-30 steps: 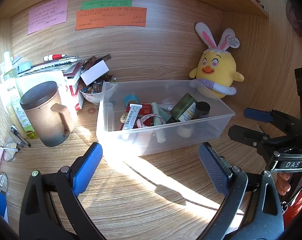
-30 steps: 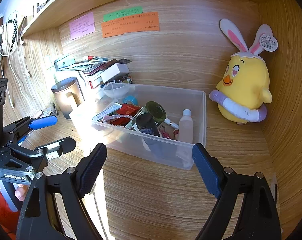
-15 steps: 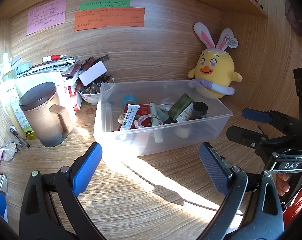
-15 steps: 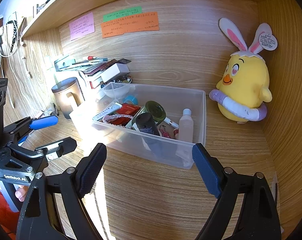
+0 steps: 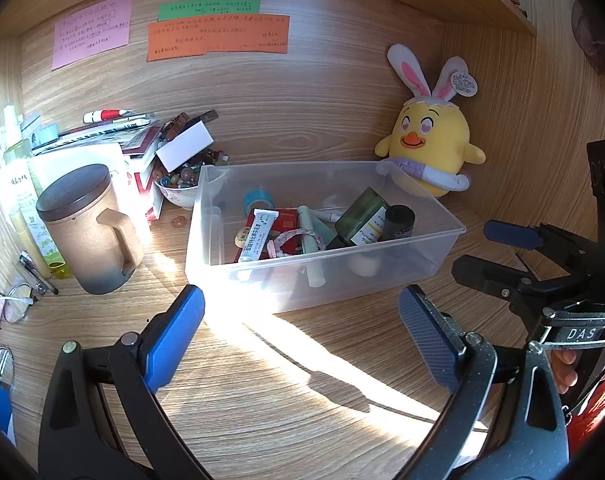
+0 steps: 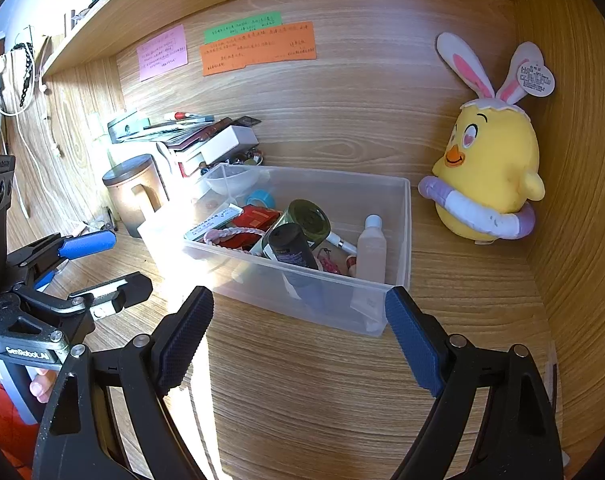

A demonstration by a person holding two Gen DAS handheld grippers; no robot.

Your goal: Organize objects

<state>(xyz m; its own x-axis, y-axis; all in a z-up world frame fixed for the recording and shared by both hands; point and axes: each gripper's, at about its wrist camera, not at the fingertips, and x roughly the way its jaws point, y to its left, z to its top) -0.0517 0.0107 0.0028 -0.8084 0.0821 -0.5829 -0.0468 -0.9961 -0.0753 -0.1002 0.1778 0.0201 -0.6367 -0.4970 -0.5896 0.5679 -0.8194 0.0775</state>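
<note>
Left wrist view looks over the desk [image 5: 262,392] at a clear bin [image 5: 262,280] sitting in the middle, sunlit along its near wall; the left gripper [image 5: 302,332] hangs just short of that wall with its blue pads wide apart and nothing between them. Inside the bin lie a white tube [image 5: 256,232], a red box [image 5: 288,220], a pink braided band [image 5: 292,238], a roll of blue tape [image 5: 258,199], a green jar [image 5: 360,216] tipped on its side and a black bottle [image 5: 398,222] beside it. Left of the bin stands a brown mug [image 5: 90,232] with a dark lid, and behind it a bowl of beads [image 5: 180,184] under a pile of books [image 5: 122,136]. A yellow chick toy [image 5: 430,144] with rabbit ears sits against the back wall, just behind the bin's far right corner. Three paper notes [image 5: 218,34] are stuck to the wall above. Right wrist view shows the right gripper [image 6: 298,336] likewise spread open and empty, near the bin's front corner, with a small clear bottle [image 6: 372,248] standing upright at that end of the bin; the left gripper shows at the left edge, held by a hand [image 6: 42,388]
</note>
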